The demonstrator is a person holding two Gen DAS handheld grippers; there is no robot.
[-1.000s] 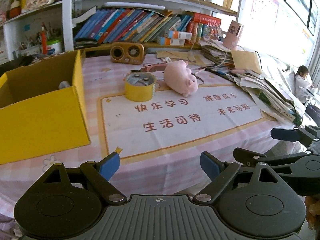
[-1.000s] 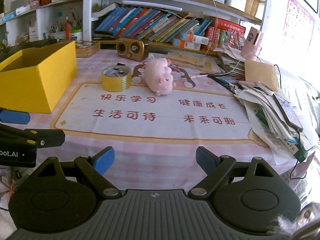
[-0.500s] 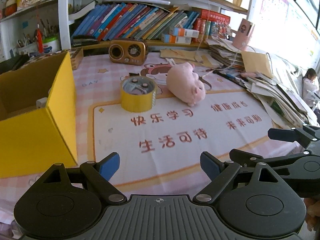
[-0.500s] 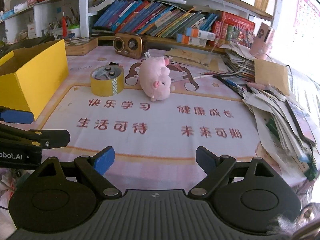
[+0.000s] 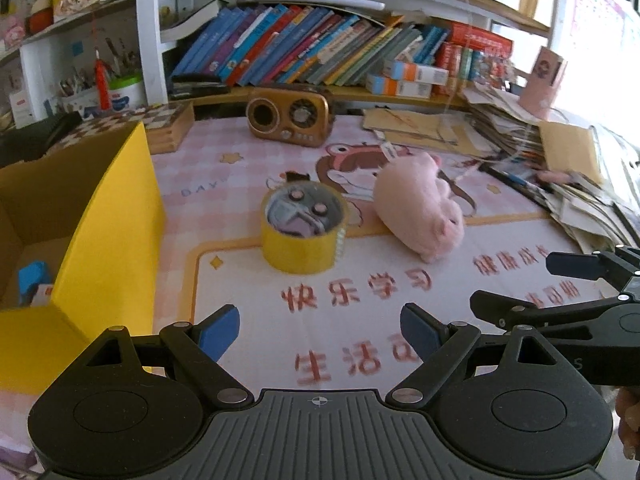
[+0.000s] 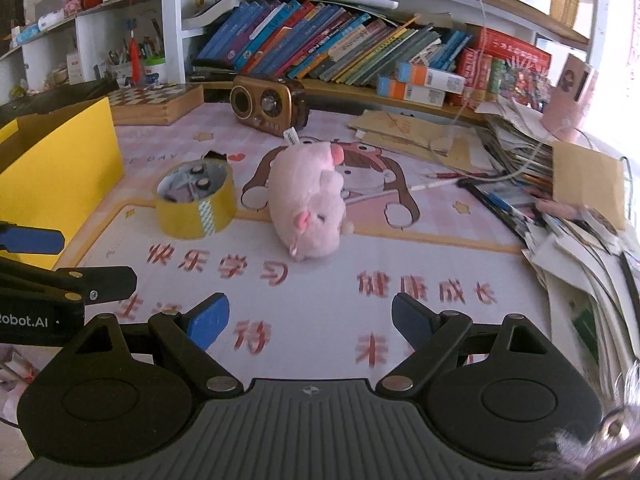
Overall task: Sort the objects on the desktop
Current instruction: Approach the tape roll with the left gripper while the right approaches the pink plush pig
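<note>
A roll of yellow tape point(image 5: 301, 236) stands on the pink desk mat, with a pink plush pig point(image 5: 420, 210) lying to its right. Both also show in the right wrist view: the tape point(image 6: 196, 204) and the pig point(image 6: 308, 210). An open yellow cardboard box point(image 5: 108, 220) stands at the left with a small blue item point(image 5: 32, 284) inside. My left gripper point(image 5: 320, 330) is open and empty, short of the tape. My right gripper point(image 6: 308, 320) is open and empty, short of the pig.
A brown retro radio point(image 5: 290, 118) and a wooden chessboard box point(image 5: 168, 122) sit at the back under a shelf of books point(image 5: 320, 52). A messy pile of papers and envelopes point(image 5: 560, 168) fills the right side of the desk.
Both grippers have moved forward over the mat toward the tape and the pig, which now look larger and closer. Both stay open.
</note>
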